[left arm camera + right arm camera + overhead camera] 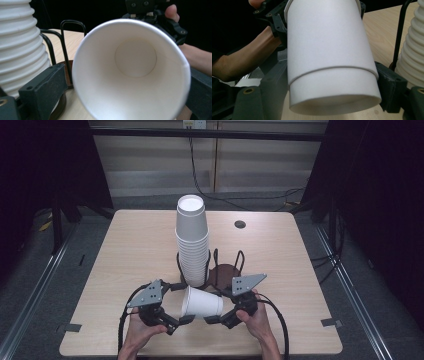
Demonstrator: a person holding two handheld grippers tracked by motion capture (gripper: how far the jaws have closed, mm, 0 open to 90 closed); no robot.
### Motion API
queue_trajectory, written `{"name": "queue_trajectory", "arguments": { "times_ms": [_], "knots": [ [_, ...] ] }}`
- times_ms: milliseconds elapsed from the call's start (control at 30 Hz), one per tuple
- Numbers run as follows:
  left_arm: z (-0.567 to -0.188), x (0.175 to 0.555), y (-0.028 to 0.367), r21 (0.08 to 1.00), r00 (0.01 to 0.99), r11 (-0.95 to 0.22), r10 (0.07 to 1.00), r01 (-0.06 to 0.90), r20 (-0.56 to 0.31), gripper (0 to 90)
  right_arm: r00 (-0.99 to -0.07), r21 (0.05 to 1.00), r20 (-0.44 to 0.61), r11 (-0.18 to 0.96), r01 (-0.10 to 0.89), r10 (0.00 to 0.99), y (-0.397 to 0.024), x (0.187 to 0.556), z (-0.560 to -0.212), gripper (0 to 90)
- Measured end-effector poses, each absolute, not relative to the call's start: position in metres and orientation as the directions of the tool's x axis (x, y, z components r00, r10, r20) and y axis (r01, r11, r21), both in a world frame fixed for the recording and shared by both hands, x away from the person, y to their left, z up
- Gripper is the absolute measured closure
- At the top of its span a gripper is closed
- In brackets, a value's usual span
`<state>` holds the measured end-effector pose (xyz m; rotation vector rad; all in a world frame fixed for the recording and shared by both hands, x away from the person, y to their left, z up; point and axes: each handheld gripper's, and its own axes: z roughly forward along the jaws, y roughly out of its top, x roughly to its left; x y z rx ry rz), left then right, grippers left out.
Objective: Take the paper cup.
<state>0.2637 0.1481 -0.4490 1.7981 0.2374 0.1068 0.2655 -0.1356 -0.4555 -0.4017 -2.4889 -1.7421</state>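
Near the front edge of the light wooden bench (125, 250), a white paper cup (202, 303) lies sideways between the left gripper (186, 319) and right gripper (212, 319). Left jaws clasp its rim end; right jaws close on its base end, where a second cup's bottom protrudes. A tall stack of white paper cups (192, 240) stands in a black wire holder (225, 266) just behind

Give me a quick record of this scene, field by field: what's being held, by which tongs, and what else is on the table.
held item: white paper cups, lying sideways between the two tongs; the right gripper view shows two nested
left tongs: jaws at the rim end, mouth facing its camera
right tongs: jaws either side of the base end
cup stack: tall, upside down, in a black wire holder
surface: light wooden table
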Motion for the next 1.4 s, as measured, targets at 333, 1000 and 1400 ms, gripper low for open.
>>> {"name": "queue_trajectory", "arguments": {
  "times_ms": [333,1000,1400],
  "knots": [
    [-0.452,0.266,0.144,0.965,0.978,-0.231,0.193,0.120,-0.076,0.1,-0.968,0.914,0.196,0.329,0.238,0.156,-0.128,0.265,-0.454,22.9],
    [-0.454,0.272,0.141,0.963,0.985,-0.230,0.132,0.142,-0.114,7.6,-0.969,0.918,0.197,0.318,0.236,0.148,-0.129,0.266,-0.459,22.7],
    [-0.453,0.272,0.144,0.956,0.983,-0.255,0.146,0.143,-0.108,9.8,-0.960,0.931,0.210,0.263,0.254,0.185,-0.133,0.268,-0.465,14.7]
  ]
}}
